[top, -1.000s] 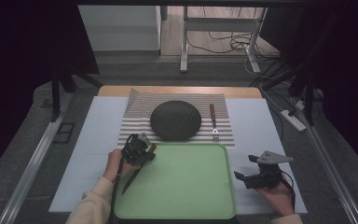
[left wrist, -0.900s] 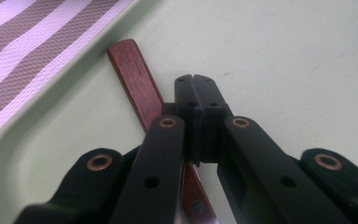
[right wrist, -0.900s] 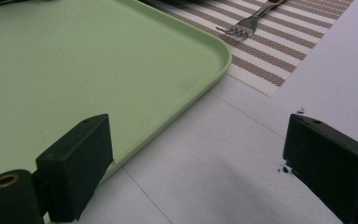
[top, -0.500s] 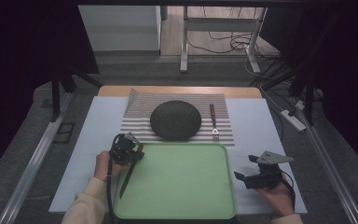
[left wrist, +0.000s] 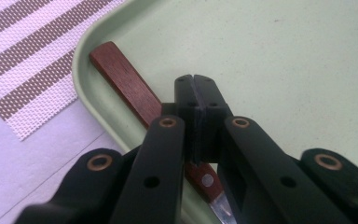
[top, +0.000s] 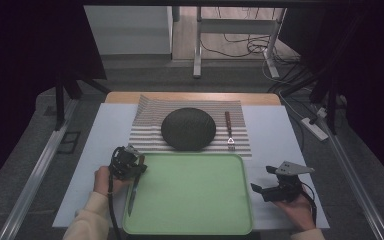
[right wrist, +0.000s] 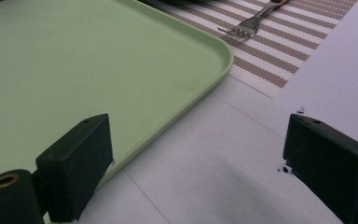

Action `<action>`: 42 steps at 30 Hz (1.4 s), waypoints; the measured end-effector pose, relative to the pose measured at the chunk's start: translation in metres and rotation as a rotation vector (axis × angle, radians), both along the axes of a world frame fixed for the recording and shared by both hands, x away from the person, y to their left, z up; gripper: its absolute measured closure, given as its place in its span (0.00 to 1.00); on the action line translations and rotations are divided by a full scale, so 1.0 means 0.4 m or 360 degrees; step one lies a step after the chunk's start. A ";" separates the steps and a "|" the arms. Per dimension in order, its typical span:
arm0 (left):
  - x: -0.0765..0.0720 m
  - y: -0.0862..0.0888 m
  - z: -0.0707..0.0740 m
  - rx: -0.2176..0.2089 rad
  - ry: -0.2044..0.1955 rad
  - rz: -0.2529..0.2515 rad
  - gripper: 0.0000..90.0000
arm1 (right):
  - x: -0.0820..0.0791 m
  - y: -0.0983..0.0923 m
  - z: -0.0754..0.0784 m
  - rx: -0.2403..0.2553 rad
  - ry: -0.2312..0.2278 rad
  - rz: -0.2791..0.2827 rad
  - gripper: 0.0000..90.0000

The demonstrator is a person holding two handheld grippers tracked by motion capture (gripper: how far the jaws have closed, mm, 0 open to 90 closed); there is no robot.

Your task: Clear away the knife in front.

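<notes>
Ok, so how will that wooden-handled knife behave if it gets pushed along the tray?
The knife looks flat and stiff, so it would probably slide rather than roll. The green tray looks smooth, so expect little grip, and its raised rim would likely stop the wooden handle.

Wooden-handled knife with steel blade (top: pixel 133 191): lies at the left inner edge of the flat pale-green plastic tray (top: pixel 195 225), lower centre of high view. Reddish-brown handle (left wrist: pixel 129 85) leans against tray wall, clamped between jaws of the left tool (left wrist: pixel 196 80); blade points toward bottom of frame.

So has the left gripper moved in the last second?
Yes. The left gripper has moved left and toward the person, from near the striped placemat's edge to the green tray's left rim.
</notes>
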State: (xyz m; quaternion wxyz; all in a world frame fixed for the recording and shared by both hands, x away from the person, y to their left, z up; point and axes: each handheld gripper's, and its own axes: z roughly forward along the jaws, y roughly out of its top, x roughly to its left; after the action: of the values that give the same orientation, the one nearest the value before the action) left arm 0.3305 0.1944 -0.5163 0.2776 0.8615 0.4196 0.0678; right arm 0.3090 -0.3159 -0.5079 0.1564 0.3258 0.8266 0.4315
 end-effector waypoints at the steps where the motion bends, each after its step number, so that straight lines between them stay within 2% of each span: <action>1: -0.001 0.000 0.003 -0.0005 -0.0010 -0.0001 0.98 | -0.001 0.000 0.001 -0.0003 -0.0004 0.0002 0.09; 12: -0.020 0.026 0.040 -0.0155 -0.0151 0.0012 0.99 | -0.006 0.000 0.003 -0.0007 -0.0012 0.0001 0.09; 17: -0.042 0.043 0.051 -0.0235 -0.0252 0.0054 0.98 | -0.007 0.001 0.003 -0.0013 -0.0012 0.0001 0.09; 18: -0.050 0.047 0.052 -0.0266 -0.0280 0.0068 0.95 | -0.007 0.001 0.003 -0.0017 -0.0011 0.0002 0.09; 20: -0.065 0.057 0.053 -0.0282 -0.0329 0.0091 0.73 | -0.009 0.001 0.003 -0.0018 -0.0010 0.0001 0.09; 22: -0.081 0.067 0.053 -0.0282 -0.0356 0.0112 0.58 | -0.010 0.001 0.003 -0.0018 -0.0015 0.0002 0.09; 24: -0.097 0.076 0.050 -0.0289 -0.0354 0.0122 0.47 | -0.010 0.001 0.004 -0.0017 -0.0017 0.0001 0.09; 28: -0.126 0.098 0.045 -0.0290 -0.0365 0.0177 0.35 | -0.010 0.000 0.005 -0.0002 -0.0027 -0.0005 0.09; 34: -0.157 0.122 0.033 -0.0293 -0.0326 0.0213 0.32 | -0.009 0.000 0.009 0.0022 -0.0058 -0.0008 0.09; 42: -0.158 0.120 0.028 -0.0276 -0.0315 0.0214 0.30 | -0.013 -0.001 0.013 0.0035 -0.0086 -0.0003 0.09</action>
State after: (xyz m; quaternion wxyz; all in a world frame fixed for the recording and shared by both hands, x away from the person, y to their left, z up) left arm 0.2673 0.2424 -0.5051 0.3858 0.7934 0.4513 0.1342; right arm 0.3038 -0.3163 -0.5026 0.1755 0.3164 0.8170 0.4490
